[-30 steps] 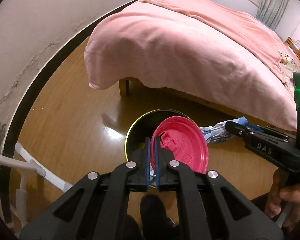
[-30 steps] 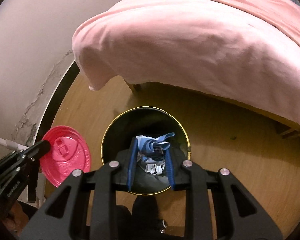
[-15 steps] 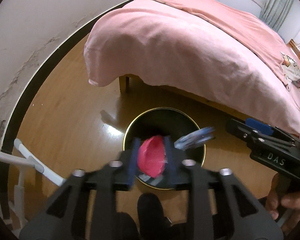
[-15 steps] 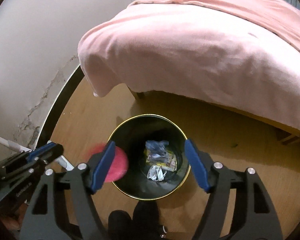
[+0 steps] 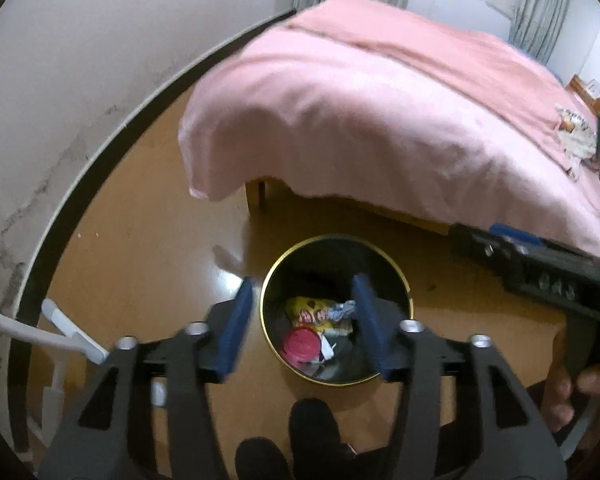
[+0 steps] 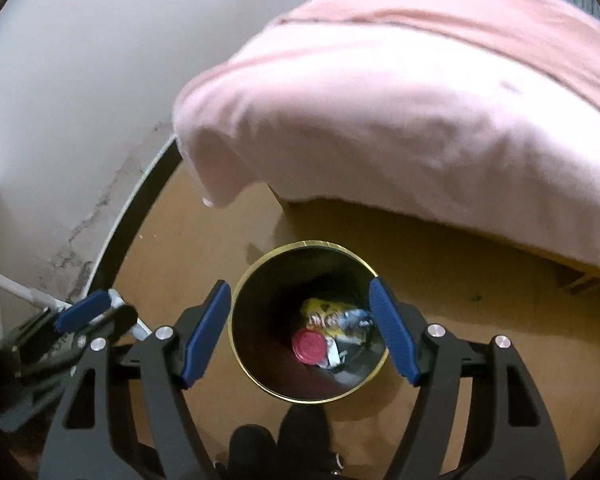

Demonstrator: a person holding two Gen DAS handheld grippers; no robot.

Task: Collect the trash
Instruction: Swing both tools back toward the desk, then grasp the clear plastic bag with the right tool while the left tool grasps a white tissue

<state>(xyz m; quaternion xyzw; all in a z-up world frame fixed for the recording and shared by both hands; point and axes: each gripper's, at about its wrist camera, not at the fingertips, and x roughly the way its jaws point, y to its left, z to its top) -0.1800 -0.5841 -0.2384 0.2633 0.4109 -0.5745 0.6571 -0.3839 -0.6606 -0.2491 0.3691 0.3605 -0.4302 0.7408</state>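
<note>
Both claws hang above the trash bin (image 5: 336, 240), pointing steeply down into it. Left claw (image 5: 304, 320): jaws apart and opening further, nothing between the blue pads (image 5: 236, 320); through the gap shows the bin's inside. Right claw (image 6: 300, 328): jaws spread wide, opening a touch more, also empty; its pads (image 6: 392, 328) frame the bin's gold rim on either side in the right wrist view.

Trash sits at the bottom of the bin, straight below both claws. A pink round lid (image 6: 310, 346) lies on the near side of the heap. Just beyond it, a yellow wrapper (image 6: 324, 312) and a crumpled blue-and-white wrapper (image 6: 354, 318), touching each other. Some white scraps (image 6: 334, 354) just right of the lid. Contents slightly blurred; finer detail cannot be told.

The bin stands upright on a wooden floor (image 5: 140, 248). Beyond the claws, a bed with a pink cover (image 5: 380, 112) hanging over its corner; a wooden bed leg (image 5: 260, 196) shows beneath. To the left of the claws, a stained white wall (image 5: 60, 80) with a dark skirting, and a white frame (image 5: 60, 332) near the floor.

In the left wrist view the right claw's black body enters from the right, with a person's hand (image 5: 572, 384) on its grip. Dark shoes (image 6: 284, 436) show below the claws, close to the bin.
</note>
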